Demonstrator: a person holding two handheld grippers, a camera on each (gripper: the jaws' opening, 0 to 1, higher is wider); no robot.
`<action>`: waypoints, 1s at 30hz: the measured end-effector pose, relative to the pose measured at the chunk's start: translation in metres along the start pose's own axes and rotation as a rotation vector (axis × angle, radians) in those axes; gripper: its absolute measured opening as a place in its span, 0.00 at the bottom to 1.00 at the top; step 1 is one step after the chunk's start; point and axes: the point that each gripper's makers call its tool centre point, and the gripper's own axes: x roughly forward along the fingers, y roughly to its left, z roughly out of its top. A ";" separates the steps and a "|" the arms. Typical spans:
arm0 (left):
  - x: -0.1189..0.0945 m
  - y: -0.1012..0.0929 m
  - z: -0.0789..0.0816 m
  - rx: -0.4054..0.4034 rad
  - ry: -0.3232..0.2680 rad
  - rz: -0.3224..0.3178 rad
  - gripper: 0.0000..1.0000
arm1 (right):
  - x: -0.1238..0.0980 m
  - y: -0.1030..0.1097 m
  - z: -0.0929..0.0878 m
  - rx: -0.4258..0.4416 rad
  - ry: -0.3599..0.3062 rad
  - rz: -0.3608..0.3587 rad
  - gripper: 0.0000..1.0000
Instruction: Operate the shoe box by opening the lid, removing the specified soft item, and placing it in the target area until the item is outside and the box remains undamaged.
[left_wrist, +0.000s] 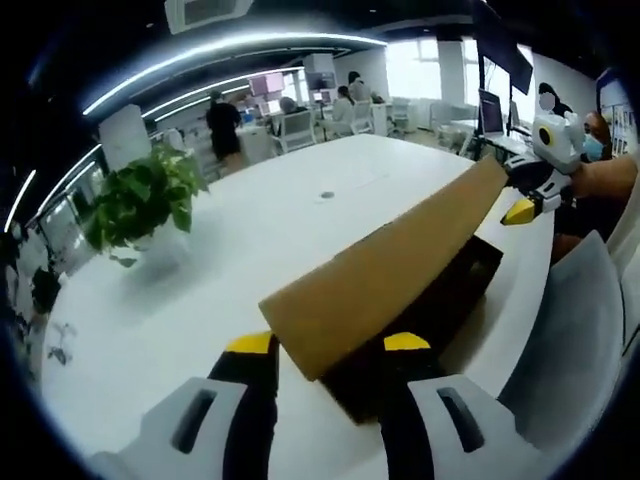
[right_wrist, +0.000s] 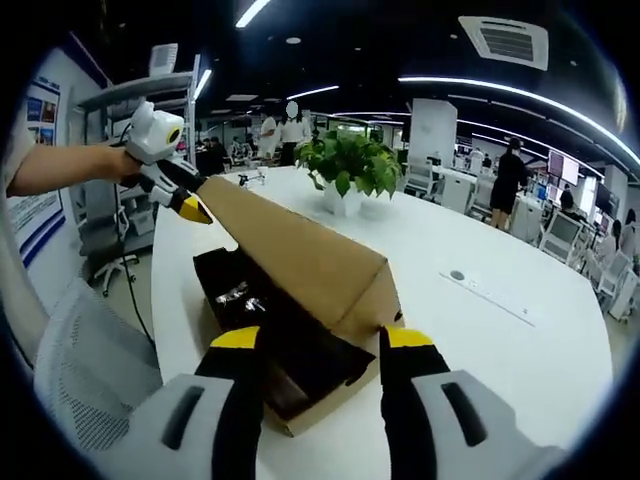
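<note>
While both ends of the lid are being lifted, here's the state, biggest item first:

table: white table is taking up the middle of both views; its curved edge is running along the right of the left gripper view. It's carrying the box, so lifting the lid alone needs no hold on the base.

shoe box: brown cardboard base is sitting near the table edge, lower centre in the right gripper view, dark inside. In the left gripper view its dark side is showing under the lid.

lid: lid is running diagonally from bottom centre to upper right in the left gripper view, raised and tilted over the base. My read: one gripper per end is keeping it level, so the cardboard isn't tearing.

plant: potted plant is standing well apart from the box, left of frame; top centre in the right gripper view.

left gripper: left gripper is straddling the near lid corner, jaws parted; real clamping I cannot tell. In the right gripper view it is sitting at the far lid end, upper left; state there I cannot tell.

right gripper: right gripper is straddling its lid end, jaws spread, contact unclear.

soft item: something dark with a glinting bit is lying inside the box, left of centre; too murky to identify.

view difference: right gripper view is exposing the interior; left gripper view is giving the lid's top and the box's outer side.
</note>
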 end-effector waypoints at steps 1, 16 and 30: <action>0.000 0.002 0.001 -0.002 -0.001 0.008 0.33 | 0.000 -0.001 0.001 0.001 -0.002 -0.003 0.40; 0.005 0.031 0.019 -0.022 -0.053 0.127 0.09 | 0.004 -0.020 0.017 0.011 -0.034 -0.035 0.35; 0.011 0.046 0.031 -0.055 -0.094 0.154 0.03 | 0.008 -0.043 0.023 0.011 -0.055 -0.098 0.19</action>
